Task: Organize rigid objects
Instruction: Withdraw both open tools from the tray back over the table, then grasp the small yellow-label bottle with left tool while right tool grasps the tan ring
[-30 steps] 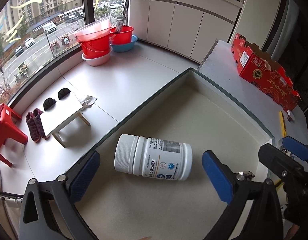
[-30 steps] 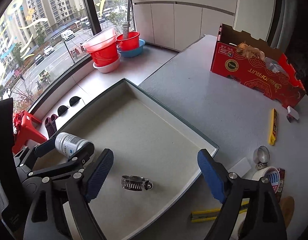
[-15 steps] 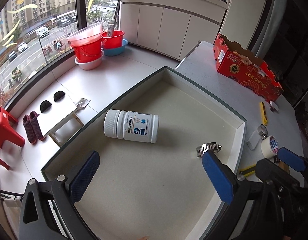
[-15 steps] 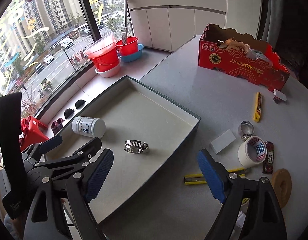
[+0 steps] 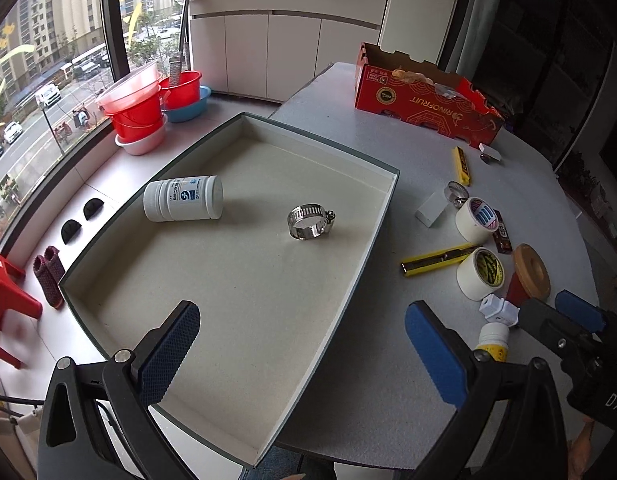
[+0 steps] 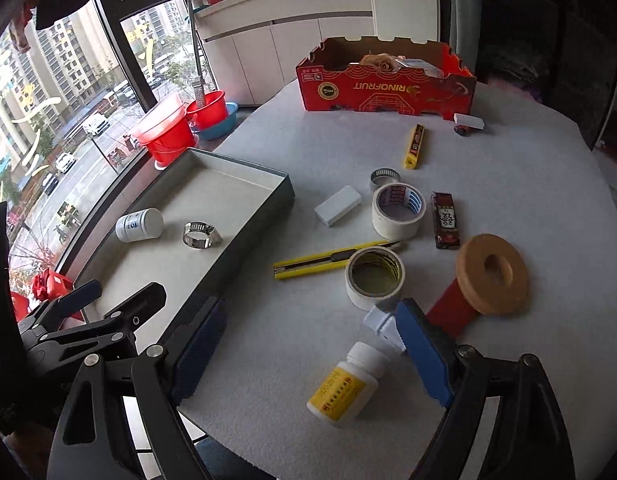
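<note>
A: Where are the sorted pieces?

B: The white pill bottle [image 5: 183, 198] lies on its side in the shallow tray [image 5: 350, 270], with the steel hose clamp [image 5: 310, 221] near it, apart.

A: And outside the tray?

B: On the grey table [image 6: 528, 184], a yellow-labelled bottle [image 6: 345, 385] lies between the right gripper [image 6: 314, 350] fingers, untouched.

A: The tools?

B: The left gripper [image 5: 296, 354] and the right both stand spread wide, holding nothing.
</note>
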